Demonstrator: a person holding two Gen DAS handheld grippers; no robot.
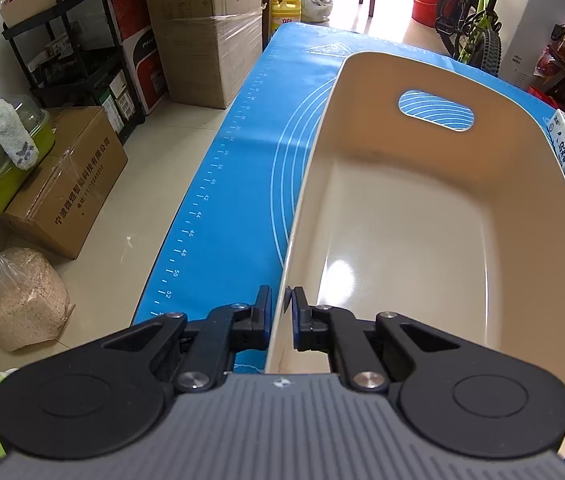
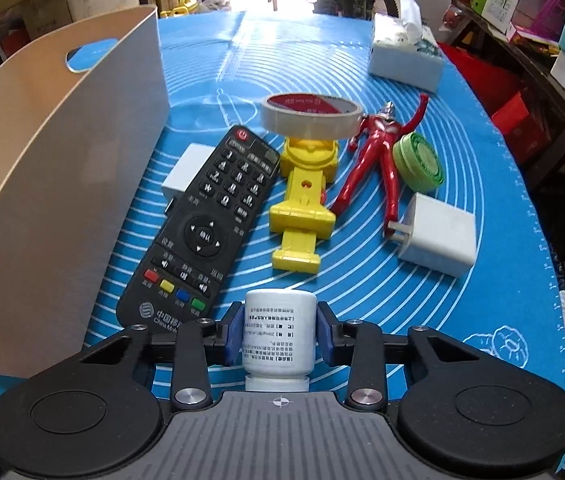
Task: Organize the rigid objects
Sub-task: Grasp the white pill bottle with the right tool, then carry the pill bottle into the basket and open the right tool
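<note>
Left tool [image 1: 281,312] clamps bin [image 1: 422,208] wall (beige).

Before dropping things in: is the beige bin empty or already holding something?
Empty. The left wrist view shows the beige bin's bare, glossy floor with nothing lying in it.

Both wrist views look steeply down, close above the blue mat [image 1: 242,184], sharing the beige bin [image 2: 62,184].
</note>
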